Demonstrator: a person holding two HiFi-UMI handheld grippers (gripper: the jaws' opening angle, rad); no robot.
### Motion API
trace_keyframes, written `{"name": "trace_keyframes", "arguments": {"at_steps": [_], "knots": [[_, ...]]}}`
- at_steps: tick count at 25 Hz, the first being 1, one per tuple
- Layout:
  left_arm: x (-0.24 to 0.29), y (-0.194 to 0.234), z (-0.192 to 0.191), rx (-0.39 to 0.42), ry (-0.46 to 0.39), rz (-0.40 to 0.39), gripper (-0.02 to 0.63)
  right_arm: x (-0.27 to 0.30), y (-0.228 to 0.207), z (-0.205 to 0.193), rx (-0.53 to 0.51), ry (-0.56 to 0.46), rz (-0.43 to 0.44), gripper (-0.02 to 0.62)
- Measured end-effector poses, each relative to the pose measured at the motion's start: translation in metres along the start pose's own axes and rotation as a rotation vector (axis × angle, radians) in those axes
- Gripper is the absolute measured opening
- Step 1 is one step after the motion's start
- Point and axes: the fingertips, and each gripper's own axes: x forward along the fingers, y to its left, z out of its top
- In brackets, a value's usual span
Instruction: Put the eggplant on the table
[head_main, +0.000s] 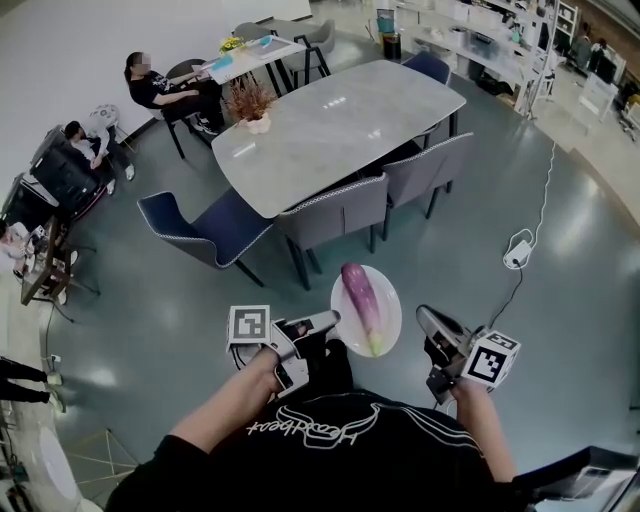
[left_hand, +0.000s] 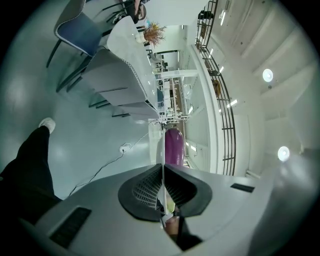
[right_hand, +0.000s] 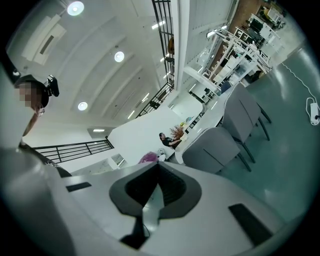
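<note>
A purple eggplant with a green stem end lies on a round white plate that hangs in the air over the floor. My left gripper is shut on the plate's left rim. In the left gripper view the plate shows edge-on between the jaws, with the eggplant just beyond them. My right gripper hovers to the right of the plate, shut and empty. The long grey table stands ahead, past a row of chairs.
Grey chairs and a blue chair line the table's near side. A potted dry plant stands on the table's left end. A power adapter with its cable lies on the floor at right. Seated people are at far left.
</note>
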Motion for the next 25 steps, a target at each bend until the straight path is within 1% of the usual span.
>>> {"name": "trace_keyframes", "arguments": {"at_steps": [4, 8, 12, 16, 21, 25], "knots": [[0.003, 0.008, 0.008, 0.008, 0.001, -0.010, 0.020, 0.006, -0.002, 0.000, -0.017, 0.006, 0.001, 0.006], [0.010, 0.009, 0.024, -0.015, 0.001, -0.033, 0.020, 0.020, -0.012, 0.009, -0.034, 0.015, -0.008, 0.006], [0.014, 0.010, 0.068, -0.025, -0.005, -0.020, 0.020, 0.058, -0.024, 0.029, -0.036, 0.035, -0.010, 0.006], [0.025, 0.020, 0.108, -0.043, -0.013, -0.023, 0.020, 0.095, -0.049, 0.039, -0.025, 0.060, -0.012, 0.006], [0.037, 0.032, 0.172, -0.079, -0.037, -0.003, 0.020, 0.155, -0.075, 0.058, -0.012, 0.092, -0.004, 0.006], [0.041, 0.025, 0.231, -0.084, -0.056, -0.017, 0.020, 0.204, -0.093, 0.084, -0.005, 0.100, -0.006, 0.006]]}}
